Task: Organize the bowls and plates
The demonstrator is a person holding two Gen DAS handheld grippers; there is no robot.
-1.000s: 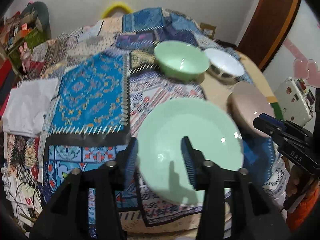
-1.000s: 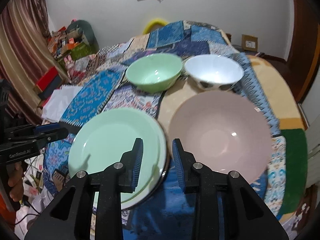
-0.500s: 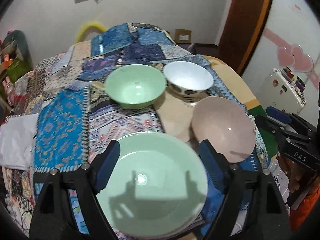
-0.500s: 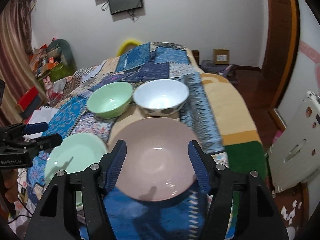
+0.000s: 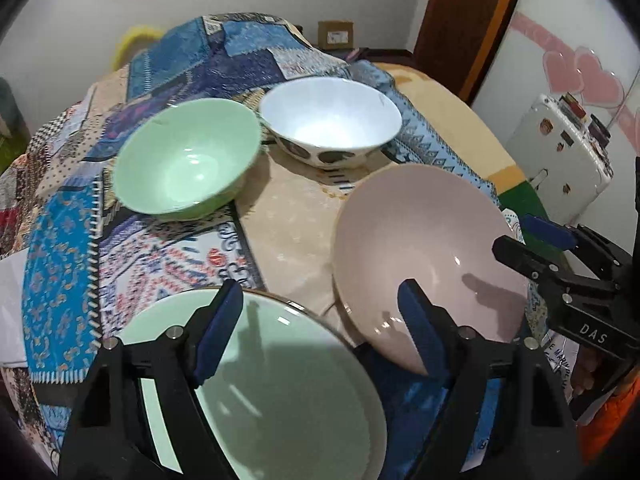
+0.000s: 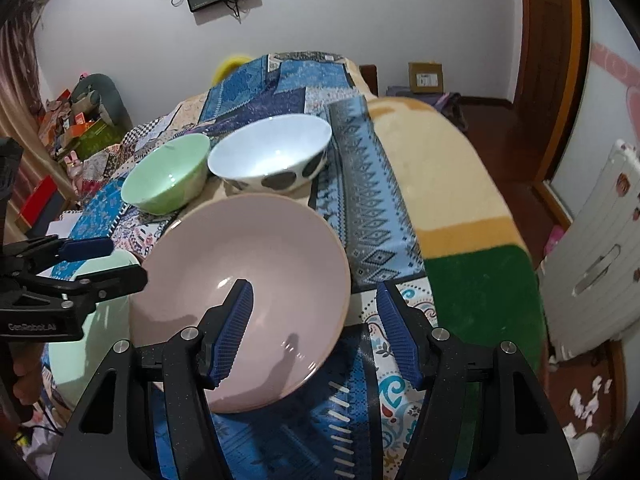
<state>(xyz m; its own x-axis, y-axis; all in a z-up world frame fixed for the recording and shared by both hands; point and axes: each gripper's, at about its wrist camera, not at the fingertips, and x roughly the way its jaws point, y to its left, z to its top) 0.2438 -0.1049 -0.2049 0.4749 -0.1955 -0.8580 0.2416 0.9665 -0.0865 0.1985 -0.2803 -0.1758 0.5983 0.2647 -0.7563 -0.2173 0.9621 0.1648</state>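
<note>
- My left gripper [image 5: 320,328] hangs over the near edge of the bed with its jaws apart and just now narrowing; nothing is pinched between them. The blue left pad sits above the far rim of the green plate [image 5: 280,392], the right pad over the near edge of the pink plate [image 5: 424,256].
- My right gripper [image 6: 314,332] has its jaws parted too, empty, straddling the near right rim of the pink plate [image 6: 248,280]: one pad over the dish, the other over the patterned cloth beside it.
- The green plate and the pink plate lie side by side, rims very near each other; I cannot tell whether they touch.
- Behind them stand the green bowl [image 5: 188,160] and the white bowl [image 5: 332,120] with dark spots on its outside, upright, rims just beside each other.
- All four dishes rest on the patchwork bedspread [image 5: 64,248]; a tan cloth [image 5: 288,232] lies in the middle between them.
- Farther right stands a white suitcase [image 6: 592,264] by the wall.
</note>
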